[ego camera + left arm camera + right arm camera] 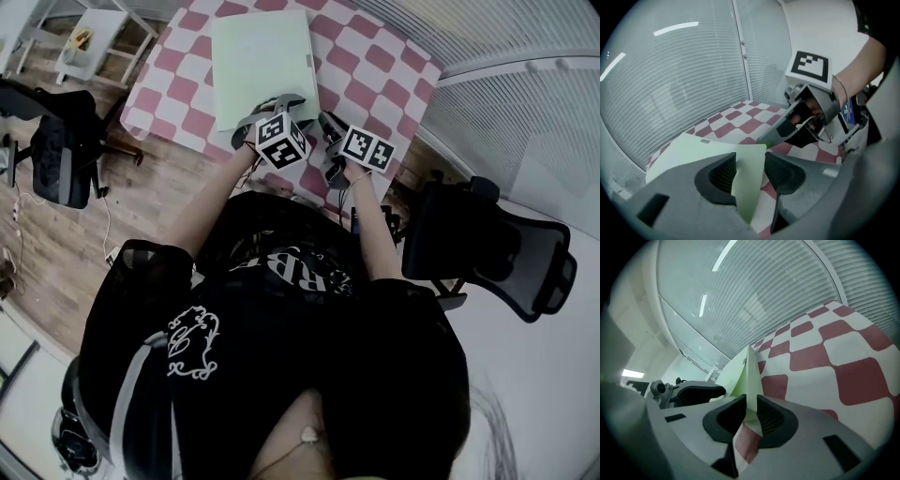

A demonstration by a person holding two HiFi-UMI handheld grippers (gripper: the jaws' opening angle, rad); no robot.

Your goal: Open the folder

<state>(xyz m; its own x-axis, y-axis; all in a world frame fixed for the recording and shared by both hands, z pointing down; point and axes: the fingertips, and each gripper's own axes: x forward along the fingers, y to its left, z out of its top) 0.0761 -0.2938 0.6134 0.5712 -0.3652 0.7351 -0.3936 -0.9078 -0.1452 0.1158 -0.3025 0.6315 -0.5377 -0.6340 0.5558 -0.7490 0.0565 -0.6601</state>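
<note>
The head view looks steeply down from above the person, with the pale green folder [261, 75] well below it, near the top of the frame on the checked cloth [375, 56]. The left gripper view sits low and very close at the folder's near edge, facing across it towards the blinds [670, 84], while the right gripper view sits equally close at the folder's near right corner. All three share folder and cloth, and the left gripper view also catches the right gripper [780, 133].

One folder [262, 66], two hand-held grippers [279, 99] [327, 122], one table [375, 56]
</note>
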